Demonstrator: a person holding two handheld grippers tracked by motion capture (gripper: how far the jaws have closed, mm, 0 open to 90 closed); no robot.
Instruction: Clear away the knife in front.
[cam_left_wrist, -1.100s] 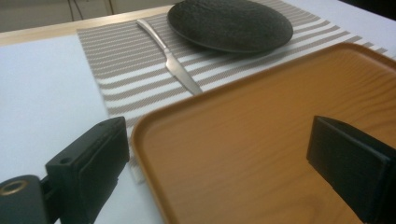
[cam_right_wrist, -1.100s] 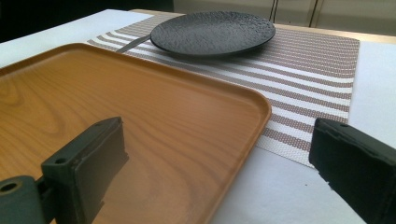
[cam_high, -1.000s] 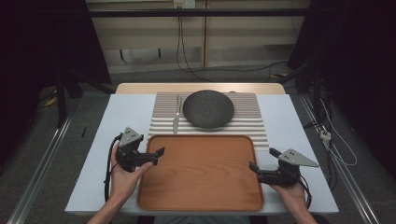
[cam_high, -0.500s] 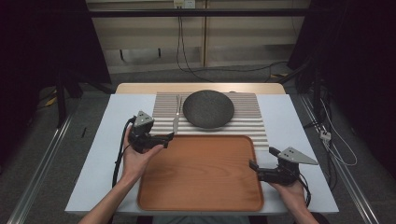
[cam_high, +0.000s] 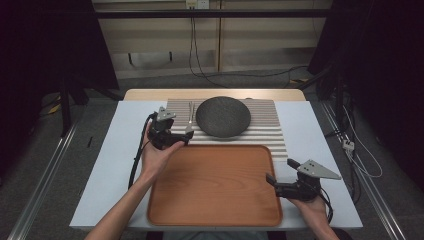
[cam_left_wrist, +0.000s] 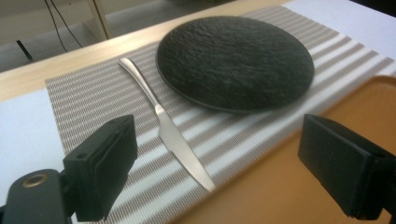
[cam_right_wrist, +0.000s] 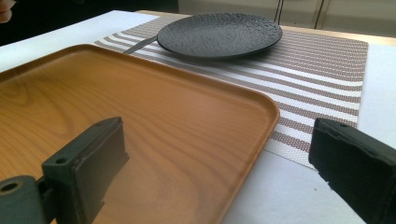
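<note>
Two grippers with fingers spread, left gripper (cam_high: 186, 134) reaching beside knife (cam_left_wrist: 170, 132), right gripper (cam_high: 270, 181) low over tray (cam_high: 215, 190) edge

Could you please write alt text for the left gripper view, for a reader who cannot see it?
A silver knife lies on a striped placemat, seen between the open left gripper's two black fingers. A round black plate sits on the mat just beyond the knife, and the corner of a wooden tray fills the lower right.
</note>
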